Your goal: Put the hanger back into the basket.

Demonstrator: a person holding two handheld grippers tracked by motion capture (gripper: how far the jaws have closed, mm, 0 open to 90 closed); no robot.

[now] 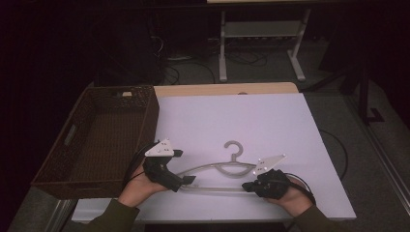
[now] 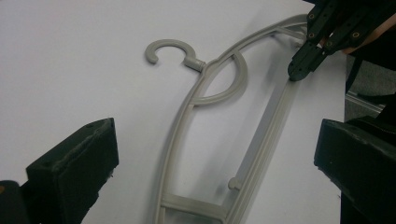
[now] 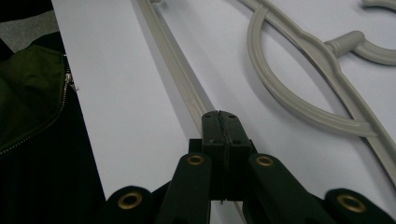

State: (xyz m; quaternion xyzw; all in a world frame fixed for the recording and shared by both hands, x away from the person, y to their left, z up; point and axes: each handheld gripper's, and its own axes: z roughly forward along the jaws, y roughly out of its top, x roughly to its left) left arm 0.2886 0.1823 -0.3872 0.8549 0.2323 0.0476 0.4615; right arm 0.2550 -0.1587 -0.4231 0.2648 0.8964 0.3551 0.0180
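Note:
A grey plastic hanger [image 1: 227, 169] lies flat on the white table [image 1: 241, 121], its hook pointing away from the person. My left gripper [image 1: 183, 166] stands open at the hanger's left end. In the left gripper view its two black jaws [image 2: 215, 158] stand wide on either side of the hanger's end [image 2: 180, 126], not touching it. My right gripper [image 1: 247, 186] is shut, pads pressed together with nothing between them. Its tip [image 3: 220, 119] sits over the hanger's straight bottom bar [image 3: 177, 60], and from the left gripper view the right gripper [image 2: 299, 72] meets that bar.
A dark wicker basket [image 1: 77, 188] stands at the table's left side, close to my left hand. The table's front edge runs just under both hands. Beyond the table's far edge, white table legs [image 1: 223, 43] and cables lie on the floor.

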